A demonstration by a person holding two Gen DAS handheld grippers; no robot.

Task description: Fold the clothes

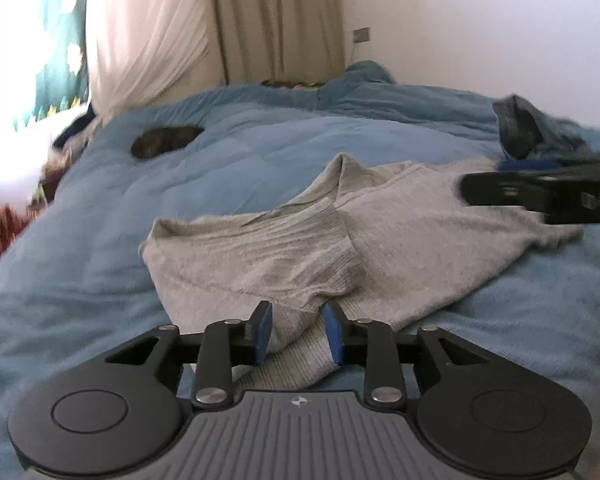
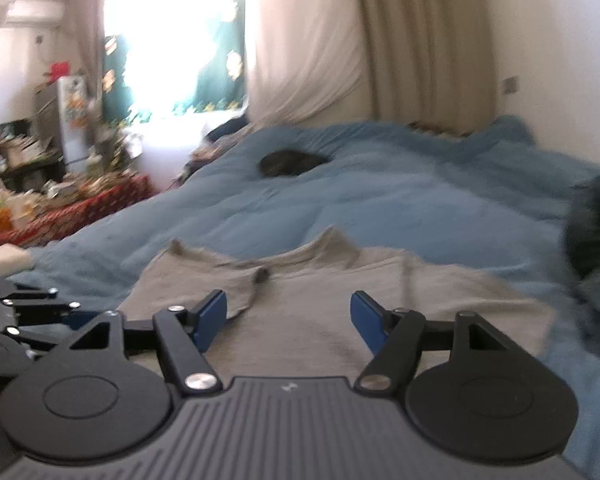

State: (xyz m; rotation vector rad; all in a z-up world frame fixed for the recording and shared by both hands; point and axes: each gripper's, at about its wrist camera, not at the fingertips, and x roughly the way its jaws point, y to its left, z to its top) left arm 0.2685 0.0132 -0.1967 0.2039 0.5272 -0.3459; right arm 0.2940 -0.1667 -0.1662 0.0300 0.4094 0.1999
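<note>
Grey knitted sweater (image 1: 300,236) lies rumpled on blue quilted bed (image 1: 228,152); left tool (image 1: 296,332) pinches its near fold, right tool (image 2: 288,320) hovers spread above it

Ribbed grey knit sweater (image 1: 300,248) on soft matt blue quilt (image 1: 260,148).

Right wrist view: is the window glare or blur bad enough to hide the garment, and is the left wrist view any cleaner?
Right wrist view: window blown out white, whole frame motion-smeared, grey sweater still readable. Left wrist view: sharper on the sweater, glare only at the left edge, right gripper smeared.
</note>
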